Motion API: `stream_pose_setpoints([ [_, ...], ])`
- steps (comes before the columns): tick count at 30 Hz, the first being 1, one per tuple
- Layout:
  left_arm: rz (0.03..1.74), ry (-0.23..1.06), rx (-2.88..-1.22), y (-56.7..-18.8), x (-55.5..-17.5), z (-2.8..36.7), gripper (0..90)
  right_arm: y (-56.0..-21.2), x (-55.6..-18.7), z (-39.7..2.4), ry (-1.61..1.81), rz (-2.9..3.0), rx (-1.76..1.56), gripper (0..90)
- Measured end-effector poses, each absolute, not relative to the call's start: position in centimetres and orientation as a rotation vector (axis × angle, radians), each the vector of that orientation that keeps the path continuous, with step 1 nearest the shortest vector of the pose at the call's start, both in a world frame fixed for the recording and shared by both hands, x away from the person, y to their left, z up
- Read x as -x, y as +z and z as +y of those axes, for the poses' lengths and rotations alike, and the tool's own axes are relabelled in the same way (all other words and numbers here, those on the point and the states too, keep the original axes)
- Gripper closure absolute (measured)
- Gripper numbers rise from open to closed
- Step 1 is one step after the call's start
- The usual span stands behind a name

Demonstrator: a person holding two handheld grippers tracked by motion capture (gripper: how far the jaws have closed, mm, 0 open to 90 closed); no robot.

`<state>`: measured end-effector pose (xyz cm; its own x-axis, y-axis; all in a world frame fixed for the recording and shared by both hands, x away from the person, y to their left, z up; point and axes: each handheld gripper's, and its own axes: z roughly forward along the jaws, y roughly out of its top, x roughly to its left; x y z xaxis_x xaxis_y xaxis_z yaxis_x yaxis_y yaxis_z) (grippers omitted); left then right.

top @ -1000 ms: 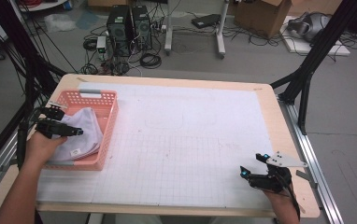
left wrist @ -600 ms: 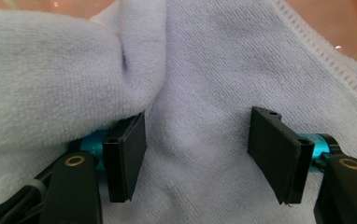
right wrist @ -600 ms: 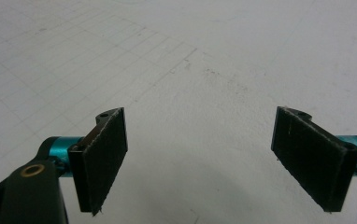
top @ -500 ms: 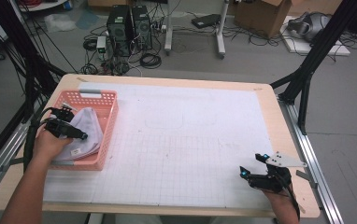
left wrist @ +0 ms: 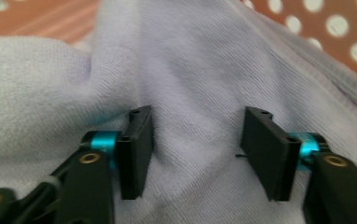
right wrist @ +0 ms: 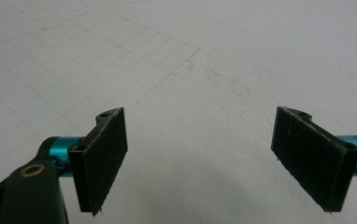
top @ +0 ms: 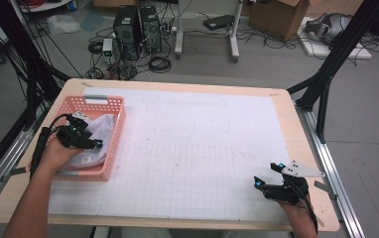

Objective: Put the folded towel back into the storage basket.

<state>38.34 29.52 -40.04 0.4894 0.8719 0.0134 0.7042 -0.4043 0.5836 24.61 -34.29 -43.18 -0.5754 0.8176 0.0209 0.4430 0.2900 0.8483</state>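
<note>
A pale lilac towel [top: 100, 130] lies bunched in a pink plastic basket [top: 116, 144] at the table's left. My left gripper [top: 94, 144] reaches into the basket and presses down onto the towel [left wrist: 190, 70]. In the left gripper view my left gripper [left wrist: 195, 154] has its jaws apart, sunk into the cloth with a soft ridge of it between them. My right gripper [top: 266, 174] rests near the front right corner of the table. It stands open [right wrist: 200, 158] over the bare white mat with nothing between its fingers.
A white gridded mat [top: 197, 148] covers most of the wooden table [top: 296, 129]. The basket's perforated wall [left wrist: 335, 23] rises just behind the towel. Black frame legs, computer towers and cables stand on the floor beyond the far edge.
My left gripper has edged a little to the right, further onto the towel in the basket. The right gripper has not moved.
</note>
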Motion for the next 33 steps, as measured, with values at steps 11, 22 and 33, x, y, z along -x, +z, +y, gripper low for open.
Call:
stream_pose_setpoints([
  [11, 1.571, 0.481, -2.018, -40.0, -38.0, 32.9, 36.6, -43.2, -24.5, -34.3, 1.204, 2.147, -1.127, 17.5],
  [22, 1.496, 0.611, -1.876, -38.5, -37.0, 33.9, 37.6, -43.2, -24.3, -34.7, 1.208, 2.133, -1.137, 17.4],
  [33, 1.187, 0.629, -1.480, -36.5, -32.5, 35.2, 19.8, -43.0, -24.2, -34.8, 1.225, 2.102, -1.140, 17.5],
])
